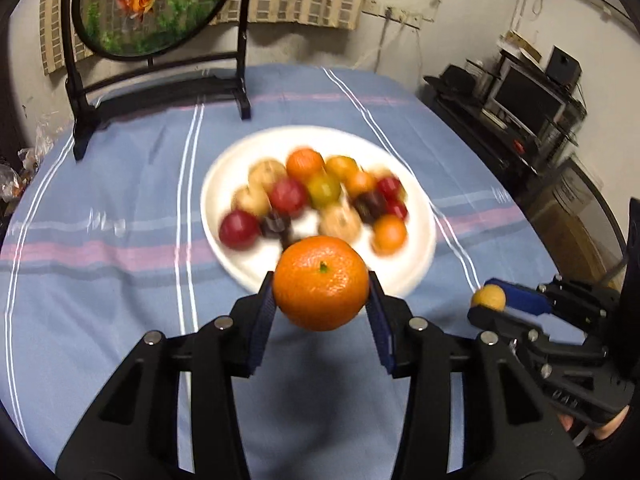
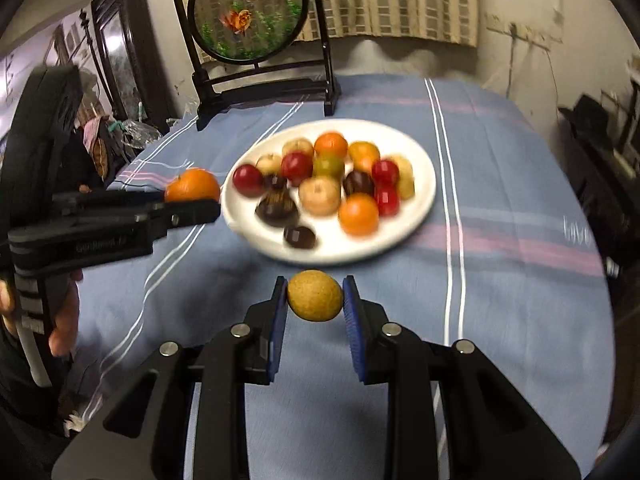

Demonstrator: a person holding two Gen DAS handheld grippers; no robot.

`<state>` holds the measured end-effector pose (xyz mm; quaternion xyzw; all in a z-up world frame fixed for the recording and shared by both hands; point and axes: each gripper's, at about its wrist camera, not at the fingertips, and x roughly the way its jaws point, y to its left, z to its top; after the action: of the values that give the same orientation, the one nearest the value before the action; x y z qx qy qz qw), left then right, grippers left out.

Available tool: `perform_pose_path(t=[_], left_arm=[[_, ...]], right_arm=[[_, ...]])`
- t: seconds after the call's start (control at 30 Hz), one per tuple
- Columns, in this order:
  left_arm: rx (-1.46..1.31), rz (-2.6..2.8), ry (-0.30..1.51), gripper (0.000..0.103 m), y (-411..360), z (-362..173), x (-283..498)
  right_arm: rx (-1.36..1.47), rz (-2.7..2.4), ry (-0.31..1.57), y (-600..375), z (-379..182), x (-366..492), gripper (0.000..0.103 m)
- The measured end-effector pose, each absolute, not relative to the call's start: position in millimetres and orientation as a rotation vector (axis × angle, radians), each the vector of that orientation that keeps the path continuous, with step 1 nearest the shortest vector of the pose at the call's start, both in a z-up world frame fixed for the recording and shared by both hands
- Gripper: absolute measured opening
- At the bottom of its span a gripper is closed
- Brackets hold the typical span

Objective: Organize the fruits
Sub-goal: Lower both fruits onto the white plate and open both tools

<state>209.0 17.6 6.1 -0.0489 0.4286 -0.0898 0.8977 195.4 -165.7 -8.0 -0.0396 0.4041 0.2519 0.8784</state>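
Claws (image 1: pixel 321 294) hold fruit before plate (image 1: pixel 224 184), screen (image 1: pixel 160 8) behind

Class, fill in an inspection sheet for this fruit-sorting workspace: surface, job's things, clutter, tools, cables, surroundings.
Surface: table under a blue striped cloth.
Job's things: white plate piled with small fruits, red, orange, tan and dark; an orange and a small yellow fruit held clear of the plate.
Clutter: crinkled plastic bags at the table's edge.
Tools: left tool shut on the orange; right tool shut on the yellow fruit.
Cables: wires run down the back wall.
Surroundings: round goldfish screen on a black stand, curtain, shelves with a monitor.
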Motion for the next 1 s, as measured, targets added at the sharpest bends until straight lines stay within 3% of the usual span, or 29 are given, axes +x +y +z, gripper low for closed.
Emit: perform_pose_path(t=[0.23,0.57,0.63,0.67,0.7,0.77,0.83,0.9,1.0], left_arm=[[-0.145,-0.187,0.96,0.045,20,-11,281],[-0.188,-0.195,1.0,0.045,20,-33,304],[-0.196,-0.194,1.007,0.045,21,-34,307],[-0.201,-0.192,1.01,0.05,21,-35,308],[-0.212,-0.197,1.009,0.063,22,-35,308],[-0.22,-0.188,0.979,0.078,24,-29,305],[-0.212,-0.196,0.948,0.082,24,-20,299],[-0.205,-0.196,0.928,0.089,24,-11,291],[-0.208,-0.212,0.894,0.094,24,2,272]], right_arm=[[-0.113,0.554,0.868,-133,-17,262,0.028],[-0.123,0.548,0.872,-122,-35,284,0.028],[-0.128,0.533,0.844,-121,-33,287,0.037],[-0.135,0.52,0.835,-121,-32,288,0.066],[-0.148,0.494,0.818,-120,-32,289,0.079],[-0.171,0.463,0.801,-120,-30,289,0.083],[-0.19,0.441,0.807,-123,-29,287,0.083],[-0.207,0.412,0.804,-127,-25,281,0.092],[-0.234,0.362,0.793,-137,-19,267,0.096]])
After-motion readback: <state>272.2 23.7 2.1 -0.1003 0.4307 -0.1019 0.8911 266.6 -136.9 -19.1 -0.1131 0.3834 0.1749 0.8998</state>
